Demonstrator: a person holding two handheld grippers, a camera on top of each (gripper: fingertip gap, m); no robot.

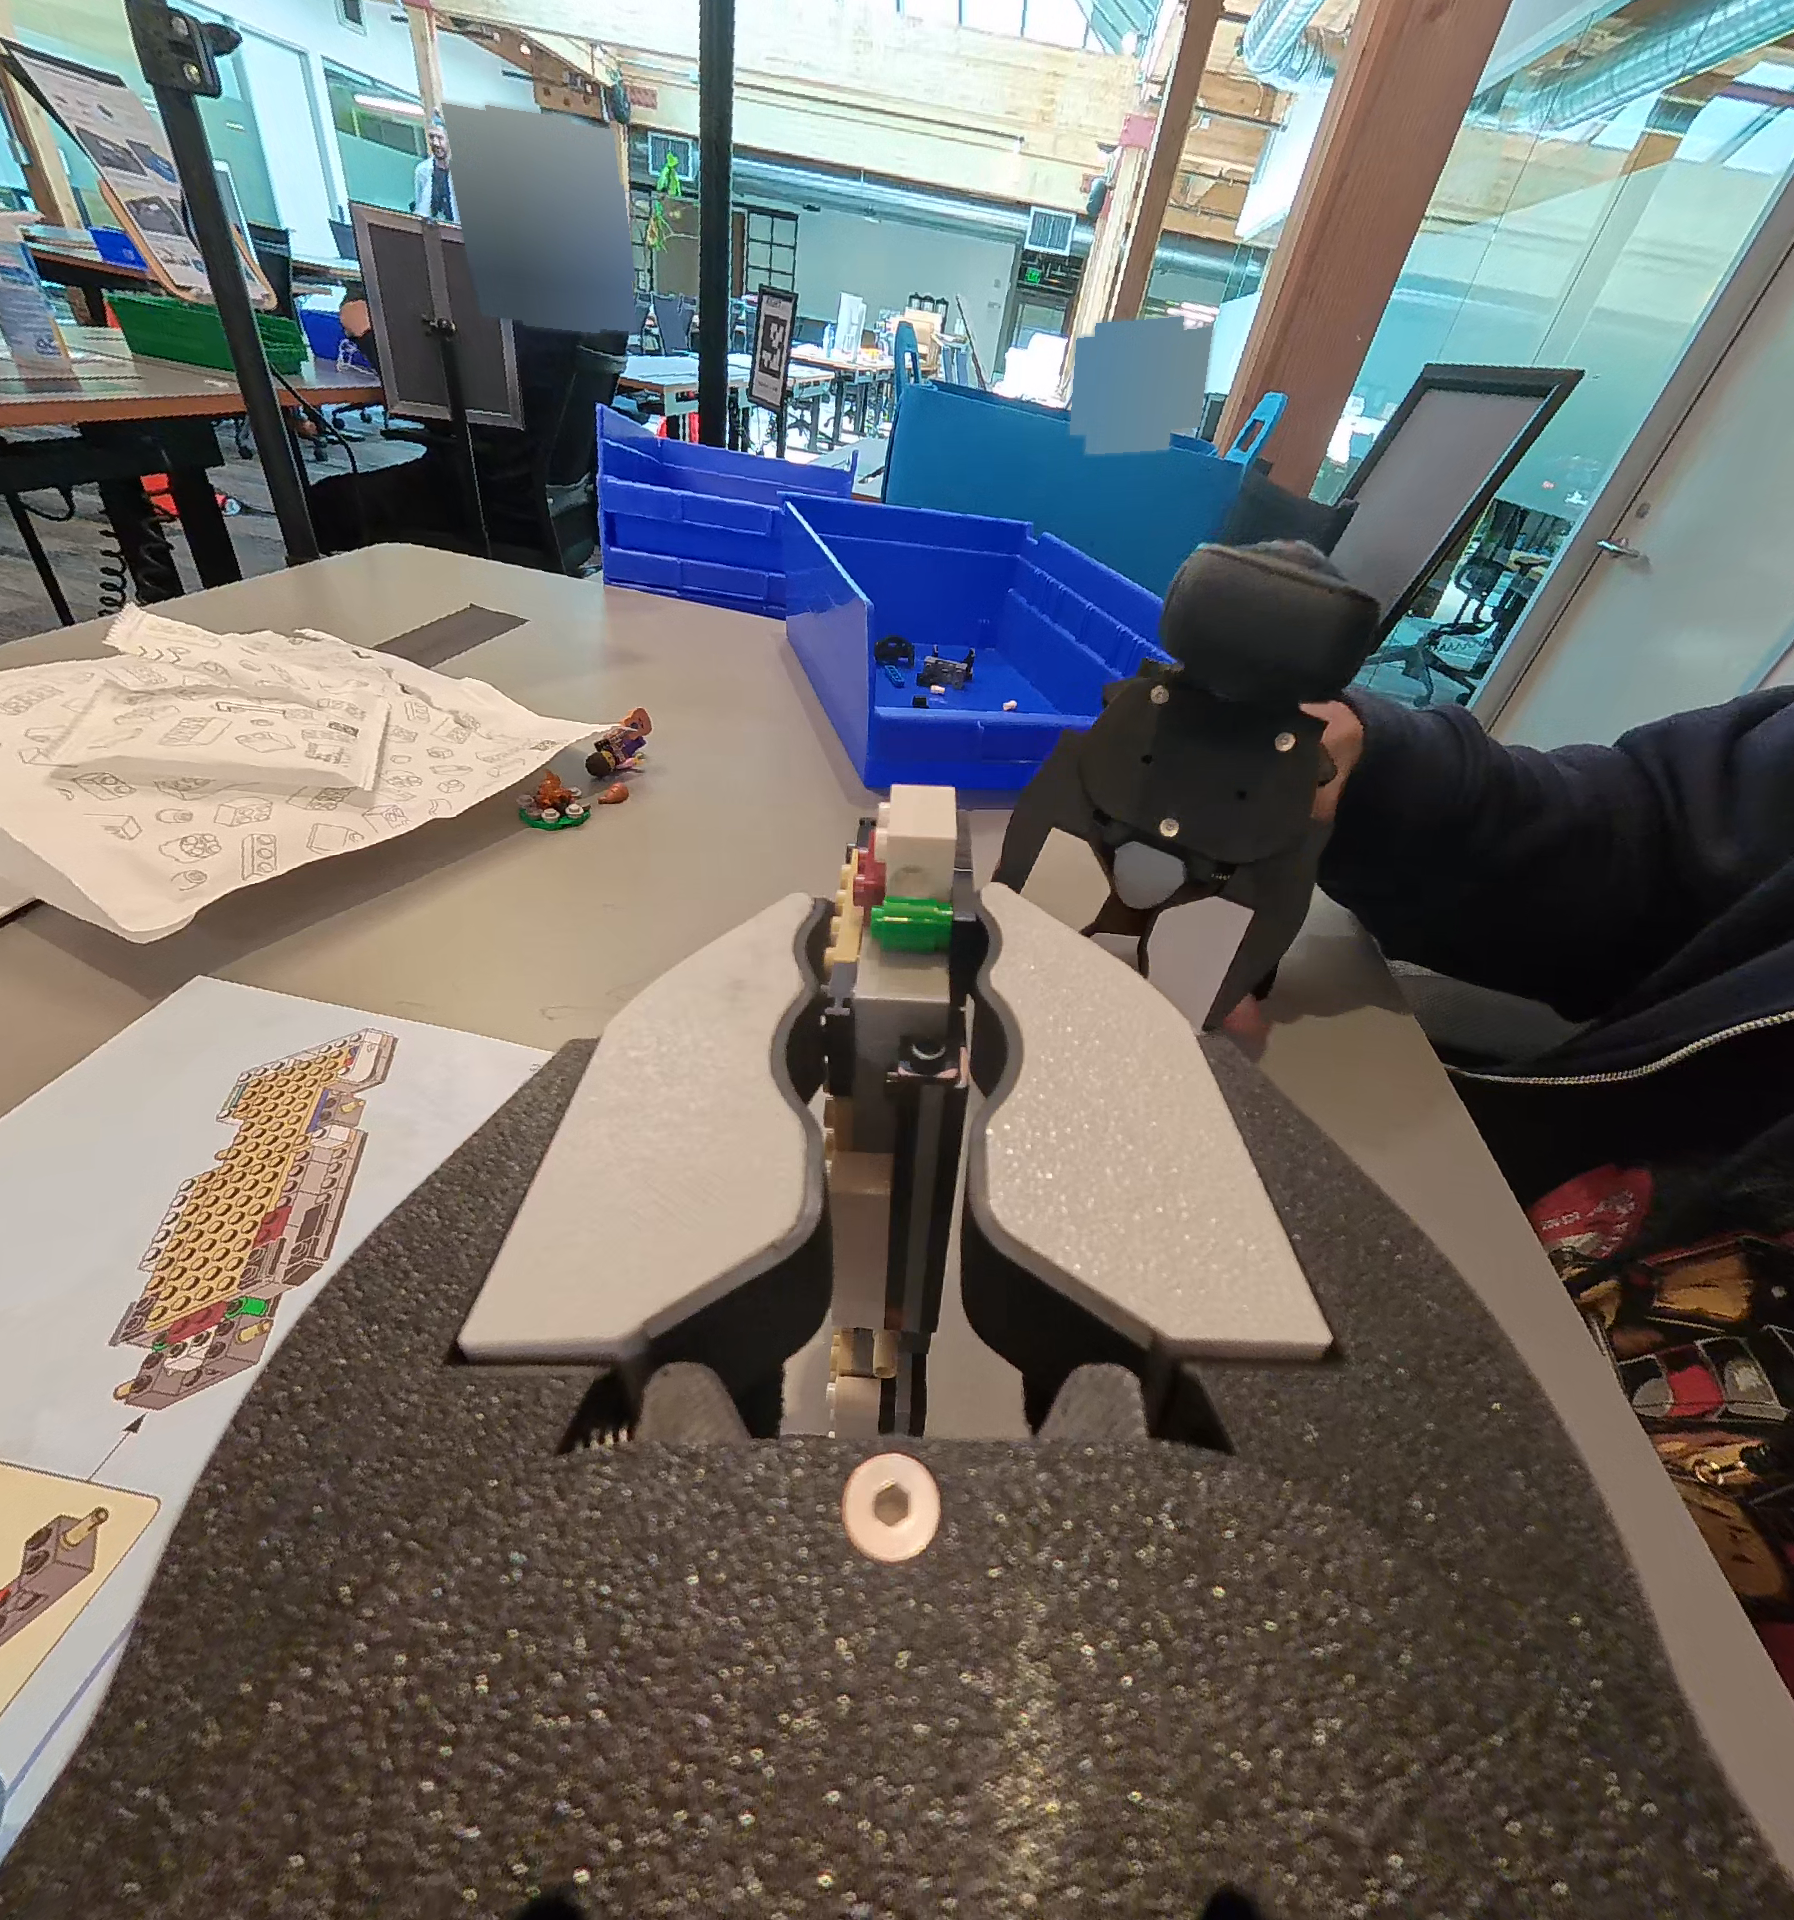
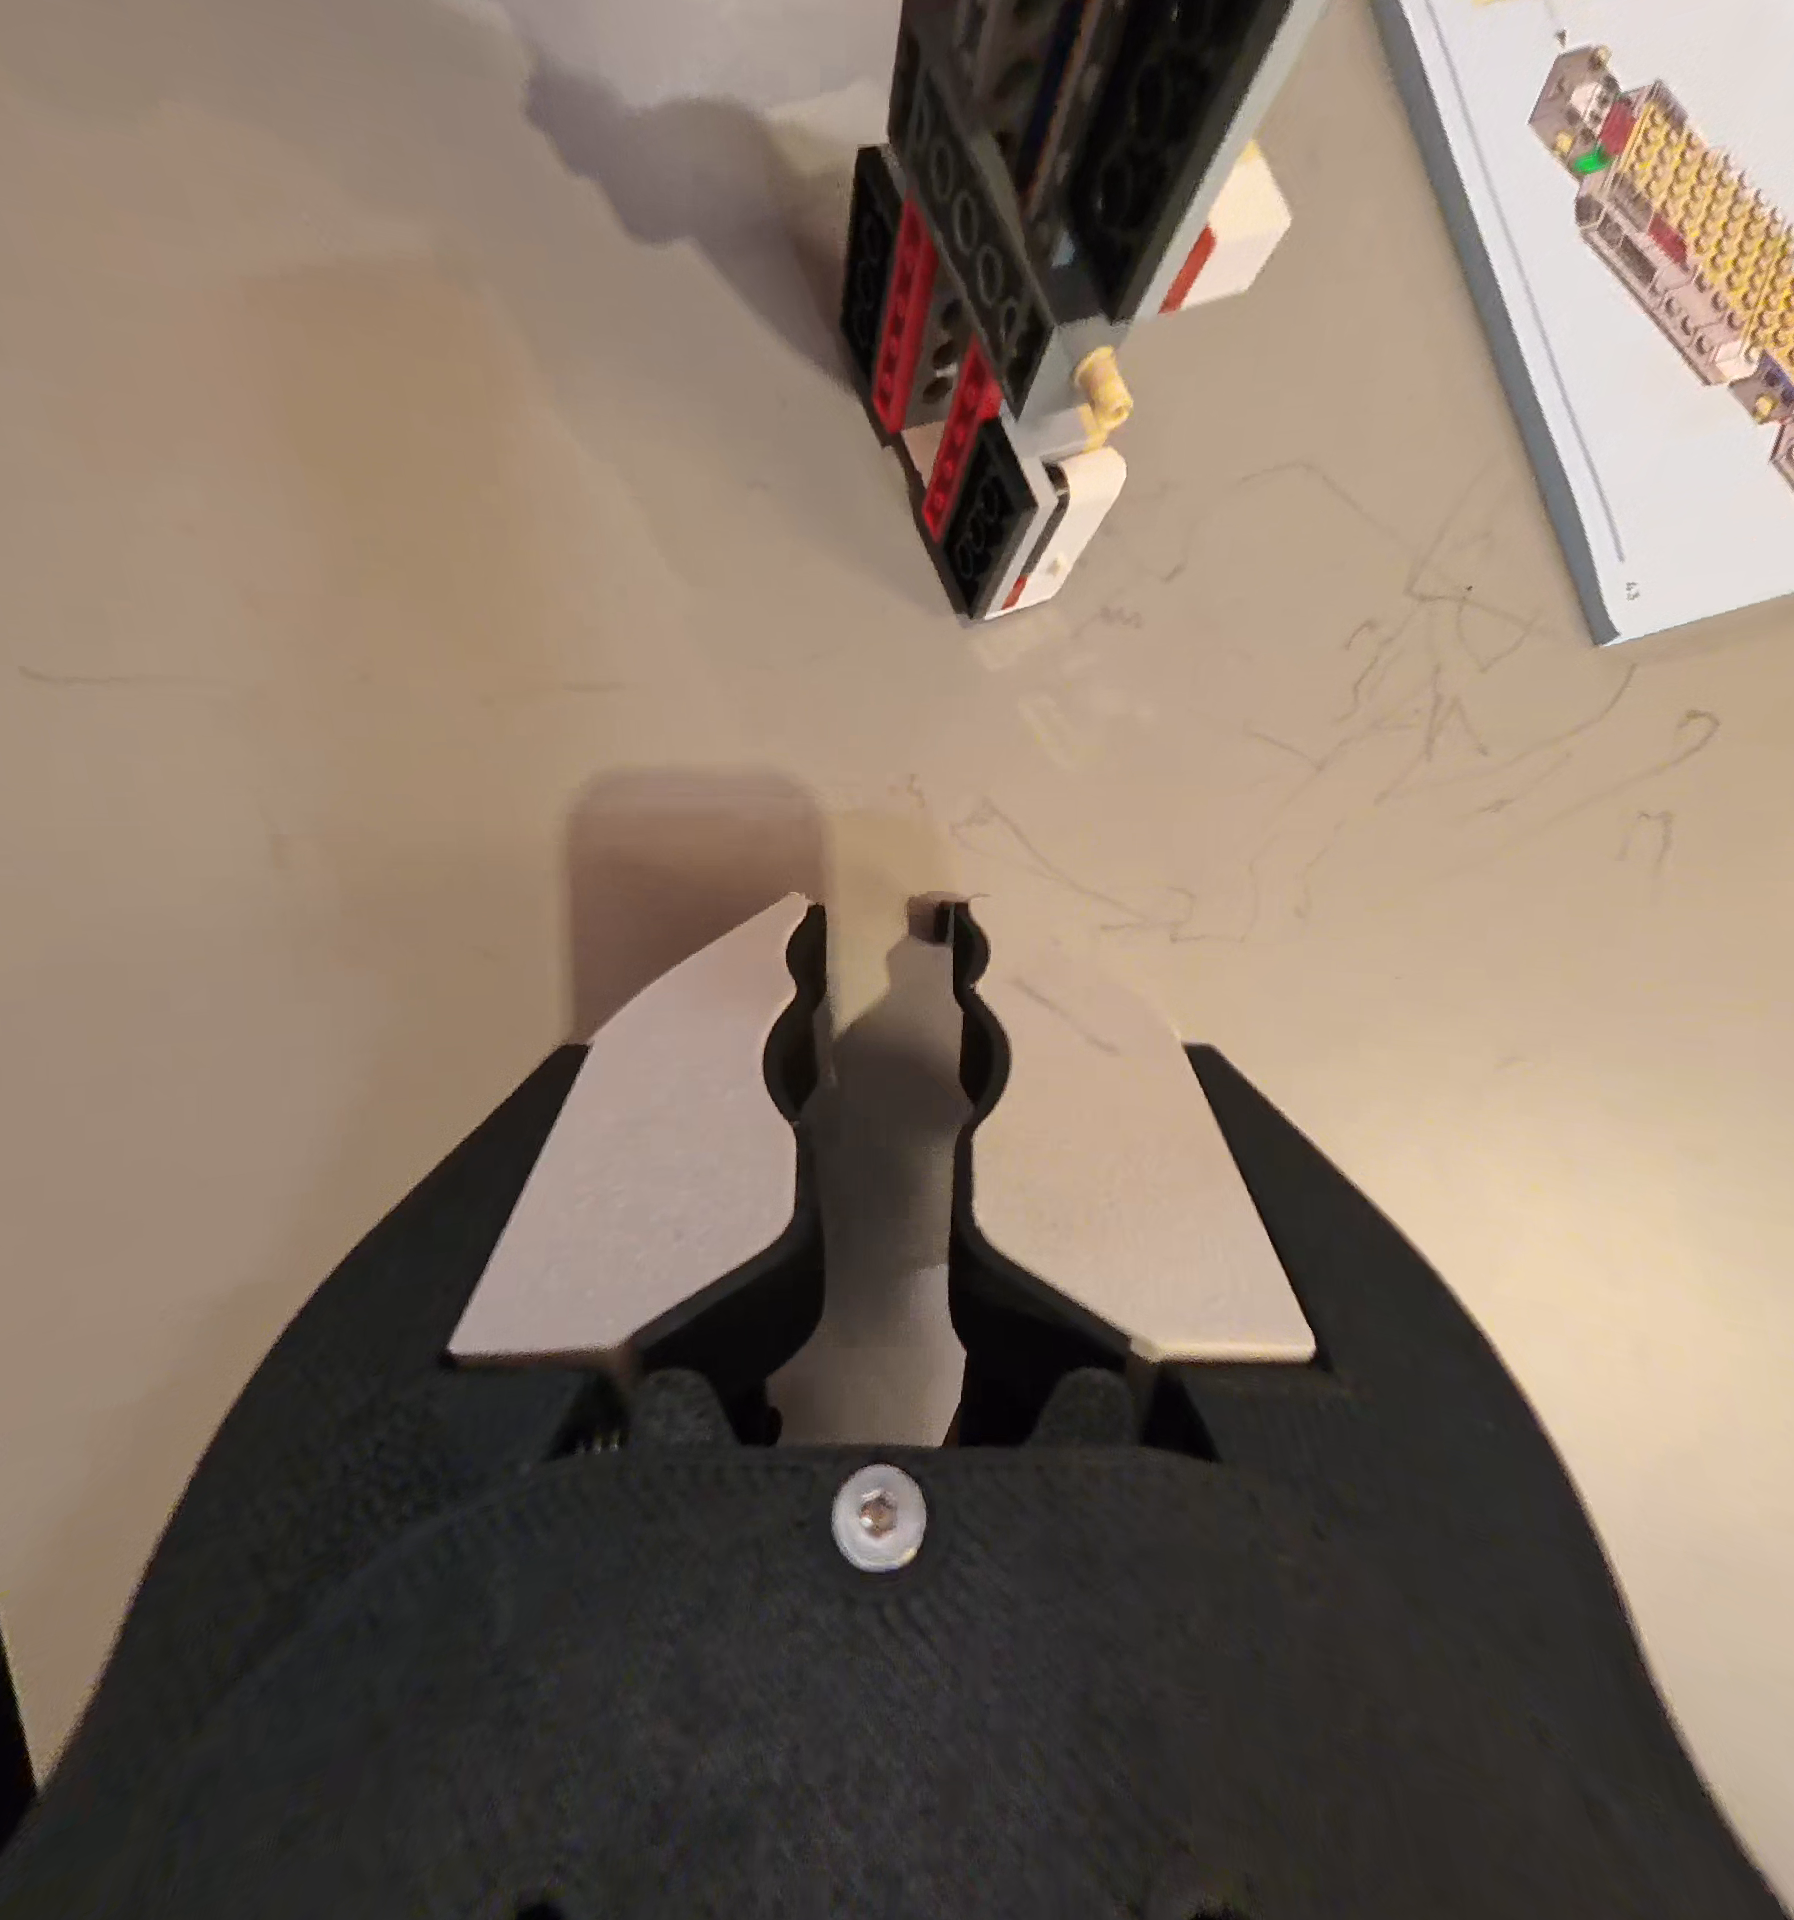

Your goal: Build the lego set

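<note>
My left gripper point(image 1: 893, 925) is shut on a long brick assembly point(image 1: 898, 1049) of grey, black, tan, green and white bricks. Both pads press its sides and its white end sticks out past the fingertips. The same assembly shows at the top of the right wrist view point(image 2: 1018, 312), with its end near the table. My right gripper point(image 2: 888, 920) points down at the beige table point(image 2: 353, 520) with its jaws apart and nothing pressed between them. A tiny dark piece point(image 2: 929, 923) lies against its right fingertip. The right gripper also shows in the left wrist view point(image 1: 1163, 914), held by a hand to the right of the assembly.
An open instruction booklet point(image 1: 197, 1195) lies at the left; it also shows in the right wrist view point(image 2: 1651, 312). A printed paper bag point(image 1: 197, 748), a minifigure point(image 1: 618, 743) and a small green piece point(image 1: 555, 805) lie beyond. A blue bin point(image 1: 976, 644) holds loose parts. Across from one pair of fingers to the other is roughly 15 cm.
</note>
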